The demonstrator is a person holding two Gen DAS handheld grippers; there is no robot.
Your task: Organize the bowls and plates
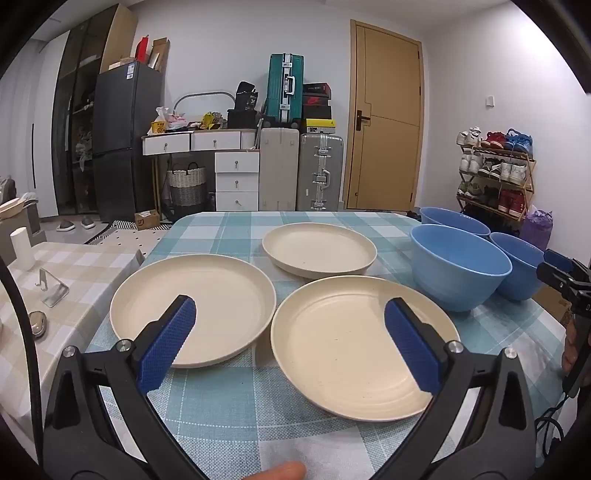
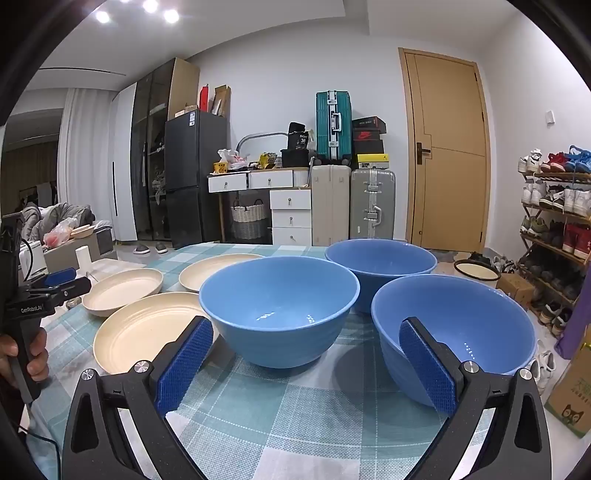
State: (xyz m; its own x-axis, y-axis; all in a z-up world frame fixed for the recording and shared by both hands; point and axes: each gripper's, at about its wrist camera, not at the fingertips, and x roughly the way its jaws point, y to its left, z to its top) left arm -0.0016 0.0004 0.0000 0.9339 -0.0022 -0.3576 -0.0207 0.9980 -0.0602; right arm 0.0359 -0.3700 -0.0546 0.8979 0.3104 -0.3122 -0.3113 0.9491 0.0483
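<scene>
Black-framed left gripper (image 1: 290, 341) and right gripper (image 2: 304, 363) are fitted with textured blue pads, silver screws; white lettering is printed on one handle.

1. Bright, even indoor light; three ceiling spotlights (image 2: 149, 9) glare at the top of the right wrist view.
2. Soft shadows under the blue bowls (image 2: 279, 310); small highlights inside.
3. Strong fisheye bending, black corner vignetting; focus sharp.

Plates (image 1: 192, 306) are seen as matt cream plastic, faintly ridged. Bowls (image 2: 279, 310) are seen as smooth, semi-glossy blue plastic. Pads (image 1: 168, 347) are covered in rough blue knurling. Tablecloth (image 1: 236, 402) is woven checked cloth.
</scene>
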